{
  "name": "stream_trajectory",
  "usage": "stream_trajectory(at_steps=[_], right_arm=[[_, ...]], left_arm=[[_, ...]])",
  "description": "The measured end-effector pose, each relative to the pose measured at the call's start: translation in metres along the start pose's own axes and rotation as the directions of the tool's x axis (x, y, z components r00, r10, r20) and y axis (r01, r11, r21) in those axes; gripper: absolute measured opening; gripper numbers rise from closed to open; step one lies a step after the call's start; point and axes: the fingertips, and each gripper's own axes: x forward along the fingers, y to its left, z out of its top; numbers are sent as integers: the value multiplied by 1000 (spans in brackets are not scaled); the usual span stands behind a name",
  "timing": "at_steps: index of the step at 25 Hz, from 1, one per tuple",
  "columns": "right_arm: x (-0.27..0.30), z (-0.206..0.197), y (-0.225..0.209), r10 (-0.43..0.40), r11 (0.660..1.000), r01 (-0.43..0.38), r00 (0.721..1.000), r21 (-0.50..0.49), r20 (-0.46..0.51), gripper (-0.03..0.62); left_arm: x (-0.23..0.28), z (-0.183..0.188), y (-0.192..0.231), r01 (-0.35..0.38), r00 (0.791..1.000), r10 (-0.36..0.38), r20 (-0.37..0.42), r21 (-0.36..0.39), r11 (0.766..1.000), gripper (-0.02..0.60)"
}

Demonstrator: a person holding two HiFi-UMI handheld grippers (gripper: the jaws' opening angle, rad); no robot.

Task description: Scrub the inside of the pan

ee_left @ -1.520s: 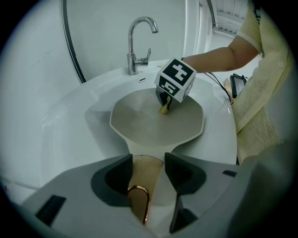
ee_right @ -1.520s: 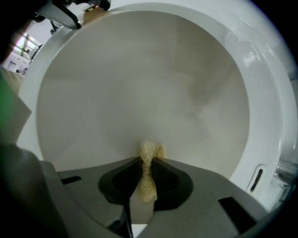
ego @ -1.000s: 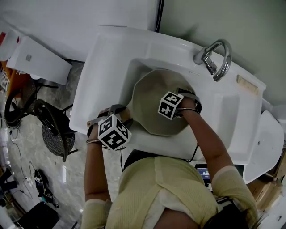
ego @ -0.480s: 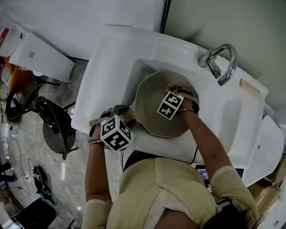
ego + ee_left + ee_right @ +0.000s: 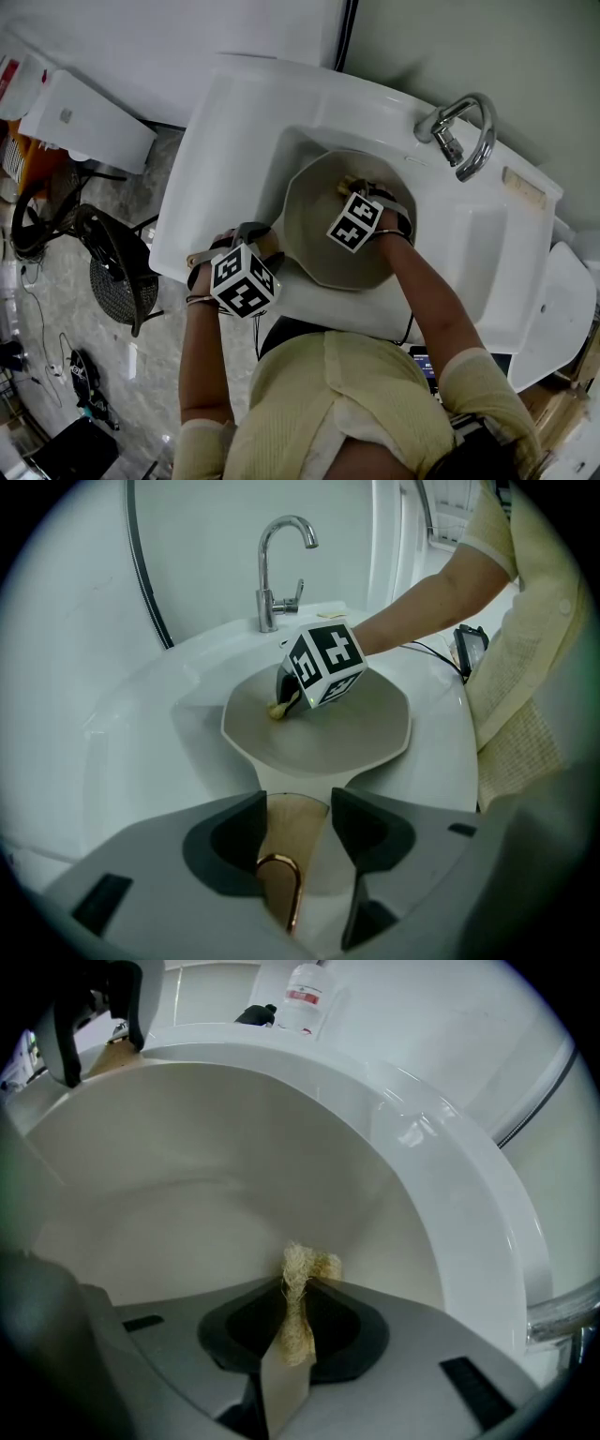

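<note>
Grey-beige pan (image 5: 314,230) points its handle (image 5: 279,850) toward the person (image 5: 328,403), left tool (image 5: 298,819) clamping it, right tool (image 5: 295,1309) pinching scrubber (image 5: 302,1267).

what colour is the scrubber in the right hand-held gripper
Pale straw yellow. The scrubber shows best in the right gripper view, pinched in the right hand-held gripper.

A pale yellow short-sleeved top (image 5: 328,394) is worn; left gripper (image 5: 298,822) and right gripper (image 5: 298,1312) are marked with black-and-white cubes (image 5: 242,278).
</note>
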Motion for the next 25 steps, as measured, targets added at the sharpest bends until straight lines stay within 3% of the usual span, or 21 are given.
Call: stream_trajectory(at_steps=[9, 12, 16, 25], right_arm=[[-1, 12, 3, 28, 998, -32, 995, 47, 91, 78], [-6, 19, 7, 76, 991, -91, 986, 94, 151, 78], [-17, 22, 3, 71, 977, -112, 974, 179, 217, 78], [-22, 7, 6, 71, 957, -118, 981, 265, 180, 78]], left_arm=[[0, 0, 0, -1, 1000, 1, 1, 0, 1000, 262], [0, 0, 0, -2, 1000, 2, 1, -2, 1000, 262], [-1, 1, 0, -2, 1000, 2, 3, -1, 1000, 262], [-1, 0, 0, -1, 1000, 1, 5, 0, 1000, 262]])
